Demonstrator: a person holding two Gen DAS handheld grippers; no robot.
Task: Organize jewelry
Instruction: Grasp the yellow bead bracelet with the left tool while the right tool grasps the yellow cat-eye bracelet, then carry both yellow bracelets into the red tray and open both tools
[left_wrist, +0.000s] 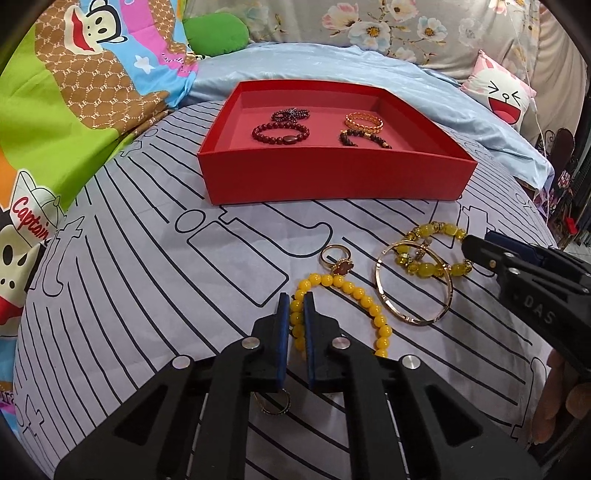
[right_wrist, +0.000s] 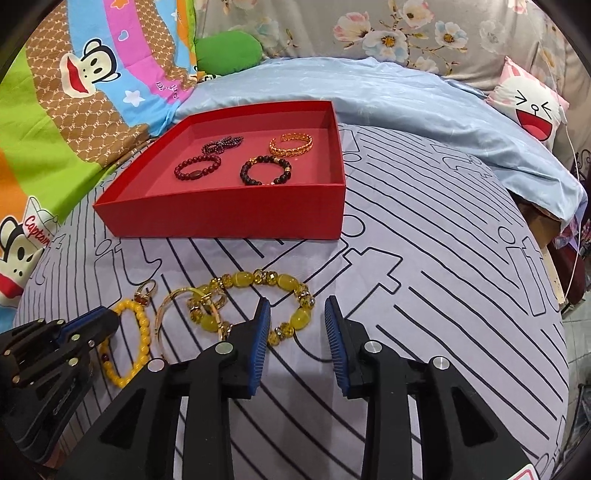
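Four bracelets lie in the box (left_wrist: 334, 177); about five pieces wait outside.
Your left gripper (left_wrist: 297, 301) clenches the yellow beads (left_wrist: 364, 299) at 6 o'clock of the box; your right gripper (right_wrist: 297, 308) is released, empty, over the amber bracelet (right_wrist: 258, 295).

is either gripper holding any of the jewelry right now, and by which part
The left gripper is shut on the yellow bead bracelet, pinching its left arc of beads. The right gripper is open and holds nothing.

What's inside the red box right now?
Four bracelets lie in the red box: a dark red beaded one, a dark bundled strand, a gold cuff, a black-and-gold beaded one. The near wall hides the floor's front strip.
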